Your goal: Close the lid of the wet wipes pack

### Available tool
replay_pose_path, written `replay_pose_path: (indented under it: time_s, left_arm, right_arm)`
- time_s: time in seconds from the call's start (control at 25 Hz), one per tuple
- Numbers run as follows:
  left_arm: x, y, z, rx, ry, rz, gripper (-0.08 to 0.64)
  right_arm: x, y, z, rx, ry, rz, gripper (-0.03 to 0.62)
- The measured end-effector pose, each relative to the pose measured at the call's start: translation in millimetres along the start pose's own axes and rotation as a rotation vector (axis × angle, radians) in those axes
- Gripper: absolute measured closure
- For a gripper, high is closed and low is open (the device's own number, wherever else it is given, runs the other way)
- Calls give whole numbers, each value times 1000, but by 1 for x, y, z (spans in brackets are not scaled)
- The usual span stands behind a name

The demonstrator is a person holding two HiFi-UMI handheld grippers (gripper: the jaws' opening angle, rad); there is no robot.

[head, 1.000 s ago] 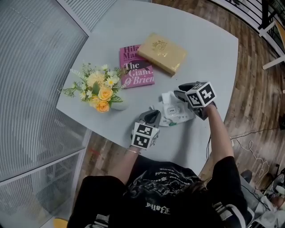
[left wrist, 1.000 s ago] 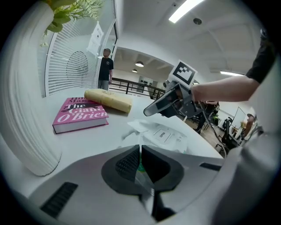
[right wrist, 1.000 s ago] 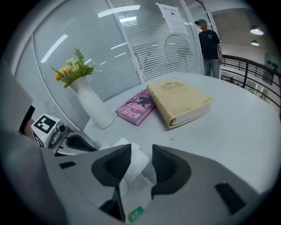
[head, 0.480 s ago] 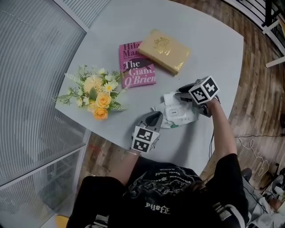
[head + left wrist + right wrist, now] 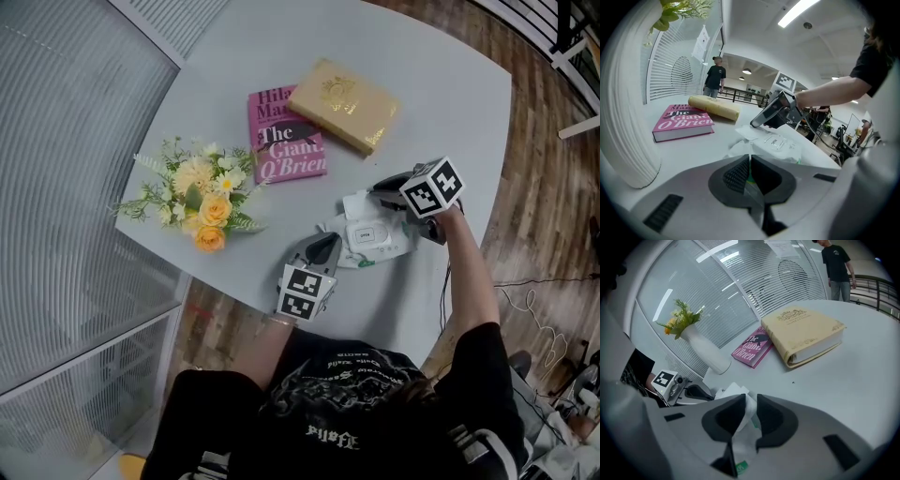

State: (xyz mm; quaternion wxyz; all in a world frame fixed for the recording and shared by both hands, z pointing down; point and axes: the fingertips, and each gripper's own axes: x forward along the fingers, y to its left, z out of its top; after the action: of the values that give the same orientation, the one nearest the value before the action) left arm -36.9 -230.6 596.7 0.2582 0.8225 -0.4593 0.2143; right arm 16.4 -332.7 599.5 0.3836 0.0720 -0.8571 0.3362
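The white wet wipes pack point(image 5: 373, 236) lies near the table's front edge, its white lid flap point(image 5: 357, 203) standing open at the far end. My left gripper point(image 5: 328, 246) is at the pack's near-left corner. In the left gripper view it point(image 5: 750, 161) is shut on the pack's thin green-and-white edge, with the pack's top point(image 5: 780, 145) beyond. My right gripper point(image 5: 378, 197) reaches in from the right over the flap. In the right gripper view its jaws point(image 5: 751, 401) are closing, a narrow gap still between them and the white flap point(image 5: 736, 392) running through it.
A pink book point(image 5: 286, 141) and a gold book point(image 5: 342, 105) lie behind the pack on the grey table point(image 5: 234, 56). A white vase of yellow flowers point(image 5: 208, 202) stands at the left. A person point(image 5: 715, 77) stands far off by a railing.
The right gripper has tipped slightly over the pack's far end and its jaws have narrowed around the flap. The left gripper has kept its hold and place.
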Motion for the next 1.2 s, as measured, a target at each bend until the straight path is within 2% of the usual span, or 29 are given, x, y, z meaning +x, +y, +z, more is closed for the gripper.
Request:
replay_pose_path:
  time_s: [0.32, 0.52, 1.0, 1.2]
  left_arm:
    - [0, 0, 1, -14, -8, 12, 543]
    - [0, 1, 0, -44, -9, 18, 543]
    - [0, 2, -1, -39, -17, 51, 543]
    - [0, 1, -2, -52, -19, 48, 543]
  right_arm:
    - [-14, 8, 7, -16, -63, 1, 541]
    - [-24, 20, 7, -31, -92, 35, 546]
    - [-36, 39, -1, -70, -140, 53, 541]
    - [-38, 43, -4, -74, -185, 24, 538]
